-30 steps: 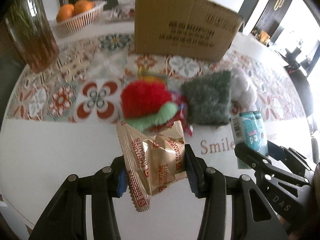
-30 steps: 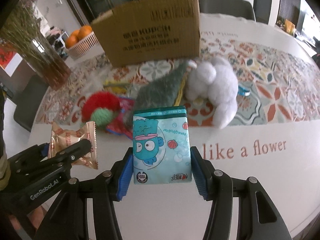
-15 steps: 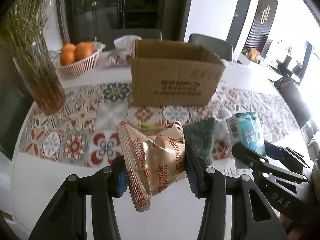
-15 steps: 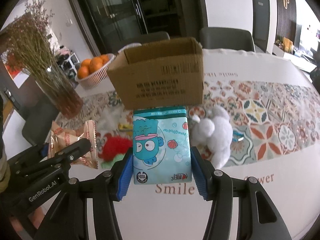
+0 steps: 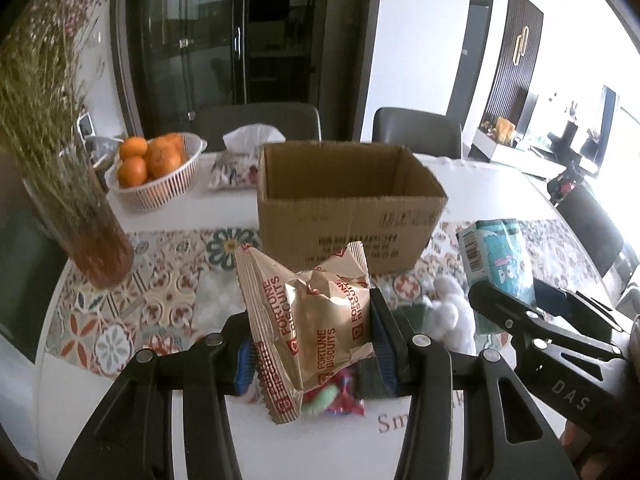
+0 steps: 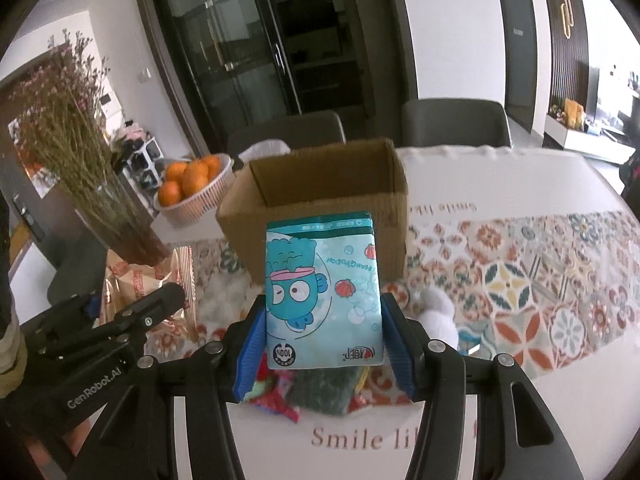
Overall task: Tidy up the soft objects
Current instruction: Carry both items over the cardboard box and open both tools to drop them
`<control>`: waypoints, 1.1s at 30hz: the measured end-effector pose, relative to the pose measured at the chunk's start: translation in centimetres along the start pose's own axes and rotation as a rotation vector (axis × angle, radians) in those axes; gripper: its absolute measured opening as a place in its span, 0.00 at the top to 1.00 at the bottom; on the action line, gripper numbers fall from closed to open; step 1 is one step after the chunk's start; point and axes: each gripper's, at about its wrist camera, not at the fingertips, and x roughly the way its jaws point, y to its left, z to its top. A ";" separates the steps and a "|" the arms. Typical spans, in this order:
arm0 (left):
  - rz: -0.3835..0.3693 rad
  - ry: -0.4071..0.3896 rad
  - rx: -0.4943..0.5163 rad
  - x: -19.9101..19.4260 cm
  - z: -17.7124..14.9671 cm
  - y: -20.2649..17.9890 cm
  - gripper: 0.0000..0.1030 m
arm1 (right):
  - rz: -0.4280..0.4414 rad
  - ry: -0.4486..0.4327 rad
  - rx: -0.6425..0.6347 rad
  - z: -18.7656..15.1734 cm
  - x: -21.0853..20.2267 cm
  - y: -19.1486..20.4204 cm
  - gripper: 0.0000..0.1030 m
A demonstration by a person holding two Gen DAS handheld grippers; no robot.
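- Our left gripper (image 5: 312, 344) has its jaws clamped on a gold biscuit packet (image 5: 308, 320), held above the table (image 5: 80, 392) at 6 o'clock in the left wrist view.
- Our right gripper (image 6: 324, 344) has its jaws clamped on a blue tissue pack (image 6: 324, 296), upright, just in front of the cardboard box (image 6: 320, 196).
- The box stands open at 12 o'clock from both grippers; we see its near rim level and its inside bare down to where the near wall cuts off our sight.
- Below the held things lie a white plush toy (image 6: 438, 312), a dark green soft piece (image 6: 324, 390) and red and green soft bits (image 5: 336, 396), all near the box's front wall.
- At 10 o'clock stand a vase of dried flowers (image 5: 80, 216) and a basket of oranges (image 5: 156, 176), well apart from the box's left edge.
- At 3 o'clock in the right wrist view the patterned runner (image 6: 520, 280) lies open.
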 end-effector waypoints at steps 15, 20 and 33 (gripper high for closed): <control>0.017 -0.072 0.026 1.4 6.2 -0.3 0.54 | 0.006 -0.075 -0.023 6.2 0.9 -0.3 0.46; 0.013 -0.071 0.020 2.5 7.7 -0.1 0.53 | 0.014 -0.082 -0.037 7.8 1.7 -0.1 0.46; 0.043 -0.031 0.030 6.9 11.2 0.9 0.53 | 0.031 -0.019 -0.053 11.1 6.8 -0.5 0.46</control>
